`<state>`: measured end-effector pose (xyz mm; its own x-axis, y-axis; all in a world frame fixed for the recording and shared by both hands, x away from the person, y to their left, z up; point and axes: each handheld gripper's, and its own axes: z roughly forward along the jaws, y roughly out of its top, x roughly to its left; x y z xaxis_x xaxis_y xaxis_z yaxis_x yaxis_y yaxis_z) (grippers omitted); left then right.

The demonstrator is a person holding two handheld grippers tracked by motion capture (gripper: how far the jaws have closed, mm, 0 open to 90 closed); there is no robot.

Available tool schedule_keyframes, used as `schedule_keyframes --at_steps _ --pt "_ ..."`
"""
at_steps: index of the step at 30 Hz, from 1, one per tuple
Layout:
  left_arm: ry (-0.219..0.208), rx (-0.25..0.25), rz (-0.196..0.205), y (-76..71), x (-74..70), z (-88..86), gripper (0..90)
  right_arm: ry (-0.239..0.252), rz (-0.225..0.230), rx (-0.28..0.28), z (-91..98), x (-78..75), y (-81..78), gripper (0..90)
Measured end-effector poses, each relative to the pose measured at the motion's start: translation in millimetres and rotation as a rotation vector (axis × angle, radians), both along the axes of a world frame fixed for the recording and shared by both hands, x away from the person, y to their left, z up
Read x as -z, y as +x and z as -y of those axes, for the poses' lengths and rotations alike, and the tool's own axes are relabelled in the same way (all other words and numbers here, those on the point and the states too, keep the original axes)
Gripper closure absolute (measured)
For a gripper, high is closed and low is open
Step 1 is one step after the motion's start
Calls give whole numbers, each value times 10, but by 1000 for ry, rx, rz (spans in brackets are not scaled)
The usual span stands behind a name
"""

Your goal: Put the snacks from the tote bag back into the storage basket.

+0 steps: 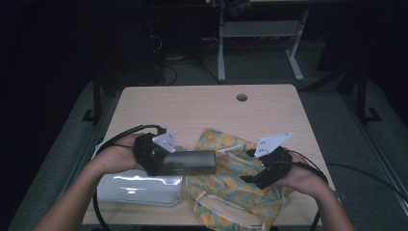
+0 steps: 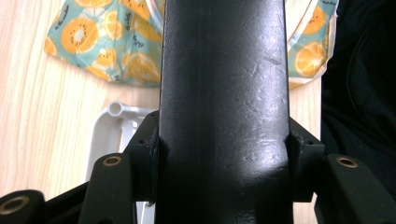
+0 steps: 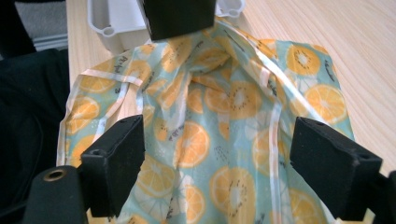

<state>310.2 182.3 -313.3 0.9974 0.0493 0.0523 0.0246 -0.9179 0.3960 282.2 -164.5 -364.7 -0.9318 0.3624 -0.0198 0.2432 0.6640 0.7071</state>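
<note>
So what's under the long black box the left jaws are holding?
Under the black box lie the orange-print bag, a white tray and the table. The box hides the parts straight below it.

You find no text you can read here: the orange-slice patterned bag (image 3: pixel 219 116) in the centre of the right gripper view carries small dark print, too blurred to make out.

Soft plastic bag (image 3: pixel 224 130): teal ground, orange-slice print, pale pinkish-white seams. Long box-shaped black case (image 2: pixel 224 93): glossy, plain black, with pale scuffs. Rectangular white plastic tray (image 1: pixel 139 188): plain glossy white. Wooden table (image 1: pixel 202 106): light beige grain. Left gripper (image 1: pixel 153 155) and right gripper (image 1: pixel 269 168): matte black bodies, light grey top plates.
</note>
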Motion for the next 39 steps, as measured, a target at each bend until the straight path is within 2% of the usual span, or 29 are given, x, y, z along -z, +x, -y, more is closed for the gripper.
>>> schedule_keyframes --at_steps 7,14,21,28,39 --pt "-3 -13 11 -7 -52 -147 425 20 5 78 129 132 -100 166" --pt "18 -14 22 27 -64 -307 426 55 -21 136 262 259 -203 163" --pt "26 -30 22 102 -34 -495 426 61 -35 185 398 363 -242 160" --pt "30 -32 18 155 -19 -691 426 61 -32 220 418 400 -229 157" --pt "16 5 31 254 2 -988 426 86 -20 313 446 399 -324 155"
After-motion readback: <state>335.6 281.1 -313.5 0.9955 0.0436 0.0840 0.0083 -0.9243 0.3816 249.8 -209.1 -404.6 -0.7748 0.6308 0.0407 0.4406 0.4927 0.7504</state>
